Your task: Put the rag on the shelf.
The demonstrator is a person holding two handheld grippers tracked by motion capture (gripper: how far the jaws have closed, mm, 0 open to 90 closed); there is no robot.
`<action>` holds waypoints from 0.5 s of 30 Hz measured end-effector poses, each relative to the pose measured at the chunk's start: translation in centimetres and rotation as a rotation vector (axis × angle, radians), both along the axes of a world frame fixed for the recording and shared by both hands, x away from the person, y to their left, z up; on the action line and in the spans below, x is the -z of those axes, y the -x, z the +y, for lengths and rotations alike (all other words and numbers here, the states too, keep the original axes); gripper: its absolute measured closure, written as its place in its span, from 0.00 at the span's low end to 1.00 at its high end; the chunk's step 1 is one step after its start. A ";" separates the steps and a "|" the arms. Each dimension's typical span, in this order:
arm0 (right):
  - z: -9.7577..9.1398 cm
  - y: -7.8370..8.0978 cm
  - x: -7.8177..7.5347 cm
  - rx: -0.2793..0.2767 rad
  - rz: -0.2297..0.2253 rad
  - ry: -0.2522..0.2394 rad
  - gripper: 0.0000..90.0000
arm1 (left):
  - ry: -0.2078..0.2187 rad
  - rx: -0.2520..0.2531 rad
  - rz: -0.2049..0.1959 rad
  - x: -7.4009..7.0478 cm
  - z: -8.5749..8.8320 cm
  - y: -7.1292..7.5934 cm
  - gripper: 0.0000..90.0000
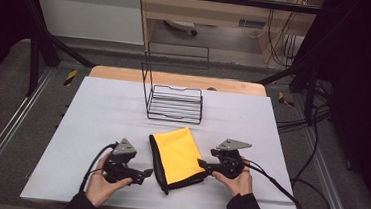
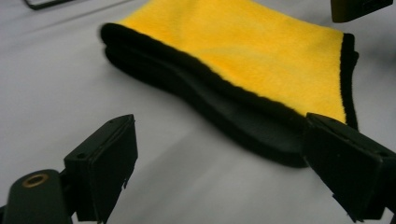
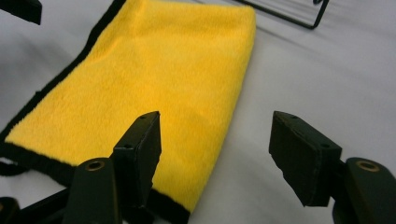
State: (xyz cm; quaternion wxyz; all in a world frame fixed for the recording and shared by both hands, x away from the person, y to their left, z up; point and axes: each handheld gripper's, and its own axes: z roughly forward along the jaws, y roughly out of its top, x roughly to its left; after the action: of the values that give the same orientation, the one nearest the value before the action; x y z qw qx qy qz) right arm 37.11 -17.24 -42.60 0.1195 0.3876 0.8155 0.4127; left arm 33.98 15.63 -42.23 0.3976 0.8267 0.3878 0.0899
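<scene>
1. A folded yellow cloth [image 1: 178,154] with black edging lies flat on the grey table [image 1: 97,112], near its front edge, between two hand-held grippers.
2. The left gripper [image 1: 147,172] sits just beside the cloth's left edge, fingers [image 2: 105,163] apart and holding nothing.
3. The right gripper [image 1: 201,163] meets the cloth's right edge, fingers [image 3: 140,149] spread above the fabric, not pressing it.
4. A black wire rack [image 1: 175,102] stands behind, well apart.

Grey-covered surface [image 1: 98,107] on wood top, black frame rails [image 1: 36,57] around, grey carpet floor [image 1: 3,95], wooden shelving [image 1: 206,8] behind, cables [image 1: 315,145] right.
</scene>
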 end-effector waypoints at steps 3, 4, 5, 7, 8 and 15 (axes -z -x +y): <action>-0.3 0.5 0.4 -0.004 0.018 -0.001 0.41 | -0.007 0.007 0.019 0.4 -1.5 -0.1 0.13; -0.2 0.7 0.5 -0.011 0.023 -0.005 0.42 | -0.007 0.011 0.045 0.9 -2.7 -0.2 0.13; -0.2 0.8 0.6 -0.016 0.028 -0.006 0.43 | -0.011 0.015 0.056 1.0 -3.2 -0.2 0.13; 0.0 1.0 0.9 -0.026 0.035 0.012 0.45 | -0.024 0.007 0.063 1.4 -4.0 -0.1 0.12; 0.0 1.0 1.0 -0.026 0.045 0.022 0.46 | -0.033 0.006 0.065 1.5 -4.3 0.0 0.12; 0.5 1.3 1.9 -0.050 0.065 0.049 0.56 | -0.057 -0.025 0.085 2.6 -4.9 0.4 0.14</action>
State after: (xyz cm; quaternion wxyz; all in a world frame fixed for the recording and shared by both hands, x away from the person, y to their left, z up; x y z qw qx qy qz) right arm 35.78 -16.71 -44.48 0.0919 0.3773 0.8384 0.3825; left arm 33.59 10.70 -44.80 0.3559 0.8359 0.4118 0.0706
